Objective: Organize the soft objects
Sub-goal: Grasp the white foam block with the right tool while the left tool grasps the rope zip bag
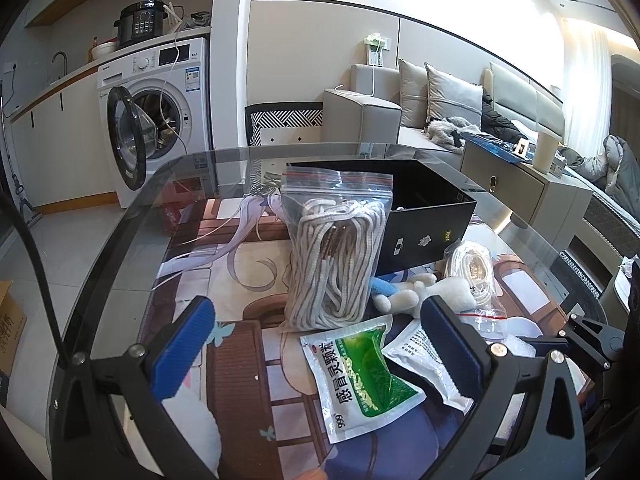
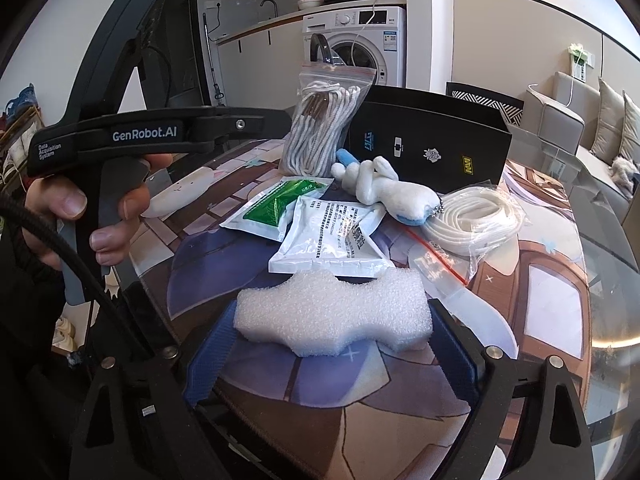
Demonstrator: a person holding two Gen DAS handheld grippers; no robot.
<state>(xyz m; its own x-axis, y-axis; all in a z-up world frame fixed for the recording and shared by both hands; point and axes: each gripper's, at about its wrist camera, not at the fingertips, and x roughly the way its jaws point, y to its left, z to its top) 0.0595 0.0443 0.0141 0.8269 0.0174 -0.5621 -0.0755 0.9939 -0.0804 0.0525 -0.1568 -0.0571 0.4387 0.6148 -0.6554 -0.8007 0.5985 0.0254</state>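
At the bottom centre of the right wrist view, the right gripper (image 2: 334, 354) clamps a white foam block (image 2: 334, 316) between its blue pads; the left view hides this block. Only the left wrist view shows the left gripper (image 1: 316, 344) spread wide and empty above a green medicine sachet (image 1: 360, 376), with a bagged rope bundle (image 1: 334, 248) and black box (image 1: 424, 216) beyond.

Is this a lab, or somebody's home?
Most likely a small home: a washing machine under a kitchen counter, a sofa with cushions, and a glass table strewn with household bits.
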